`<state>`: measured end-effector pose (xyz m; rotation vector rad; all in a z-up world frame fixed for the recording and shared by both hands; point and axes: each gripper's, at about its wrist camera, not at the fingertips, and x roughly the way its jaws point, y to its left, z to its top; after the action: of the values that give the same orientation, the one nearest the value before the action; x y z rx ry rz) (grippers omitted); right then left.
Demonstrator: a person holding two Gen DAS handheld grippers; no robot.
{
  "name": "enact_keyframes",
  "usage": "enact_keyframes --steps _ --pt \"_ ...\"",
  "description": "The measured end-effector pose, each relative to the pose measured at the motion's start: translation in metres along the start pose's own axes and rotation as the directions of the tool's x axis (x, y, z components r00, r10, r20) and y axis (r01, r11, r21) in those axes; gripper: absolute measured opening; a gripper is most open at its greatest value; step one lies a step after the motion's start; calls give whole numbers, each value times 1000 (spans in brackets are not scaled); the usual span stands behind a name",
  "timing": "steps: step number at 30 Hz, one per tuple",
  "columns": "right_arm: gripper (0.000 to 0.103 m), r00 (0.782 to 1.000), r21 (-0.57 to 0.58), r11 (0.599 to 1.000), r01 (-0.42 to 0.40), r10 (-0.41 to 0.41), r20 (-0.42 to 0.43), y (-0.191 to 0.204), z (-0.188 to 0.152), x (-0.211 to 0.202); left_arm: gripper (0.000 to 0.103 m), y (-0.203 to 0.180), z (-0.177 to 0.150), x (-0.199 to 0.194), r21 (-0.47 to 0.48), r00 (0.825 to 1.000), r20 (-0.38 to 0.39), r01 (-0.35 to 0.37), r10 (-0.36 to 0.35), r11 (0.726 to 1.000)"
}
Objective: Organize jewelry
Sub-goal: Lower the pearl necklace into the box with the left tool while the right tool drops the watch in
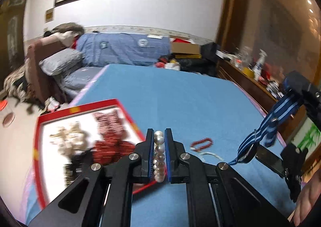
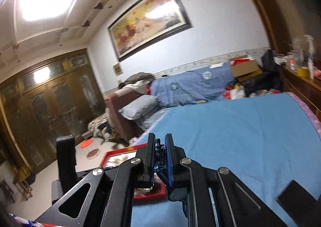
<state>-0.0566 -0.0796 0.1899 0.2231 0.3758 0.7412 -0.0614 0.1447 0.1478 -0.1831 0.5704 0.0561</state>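
My left gripper is shut on a string of white pearls, held above the blue bedspread just right of a red-rimmed tray that holds pale and red jewelry. A red bead bracelet and a thin pale chain lie on the blanket to the right. My right gripper is shut on a blue striped ribbon with a medal, which hangs from it in the left wrist view. The tray also shows in the right wrist view.
The blue blanket covers the bed. A sofa with pillows and a blue quilt stands behind. A wooden dresser with bottles runs along the right. A dark phone is held at right.
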Motion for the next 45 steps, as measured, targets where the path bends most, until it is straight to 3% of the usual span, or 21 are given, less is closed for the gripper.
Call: enact_keyframes --steps 6,12,19,26,27,28,30,32,39,41,43,45 --pt "11 994 -37 993 -109 108 -33 55 18 52 10 73 5 -14 -87 992 15 -121 123 989" --pt "11 978 -31 981 -191 188 -90 94 13 115 10 132 -5 3 -173 979 -49 -203 198 964" --pt "11 956 -7 990 -140 133 -263 87 -39 190 10 148 -32 38 -187 970 -148 -220 194 957" --pt "12 924 -6 1000 -24 20 -382 52 -76 230 10 138 -44 53 -155 963 -168 -238 212 959" --pt "12 916 8 1000 -28 29 -401 47 -78 233 14 136 -45 53 -147 961 -165 -247 223 958" --pt "15 914 12 1000 -21 24 -406 42 -78 232 25 135 -45 53 -141 959 -164 -256 233 956" --pt "30 910 10 1000 -11 14 -414 36 -79 230 39 130 -45 49 -134 959 -144 -264 245 955" --pt "51 914 7 1000 -20 21 -406 34 -77 224 39 124 -45 44 -116 956 -126 -278 263 954" --pt "52 945 -39 998 -40 25 -325 45 -66 173 43 94 -41 22 -72 949 -63 -312 308 947" --pt "61 956 -60 998 -34 15 -294 47 -63 155 51 86 -41 10 -67 944 -30 -330 328 942" --pt "76 966 -79 997 -14 -7 -259 47 -64 133 72 75 -43 -6 -67 939 9 -344 345 937" --pt "81 974 -91 995 28 -48 -224 44 -69 109 85 66 -49 -22 -76 928 47 -367 371 927"
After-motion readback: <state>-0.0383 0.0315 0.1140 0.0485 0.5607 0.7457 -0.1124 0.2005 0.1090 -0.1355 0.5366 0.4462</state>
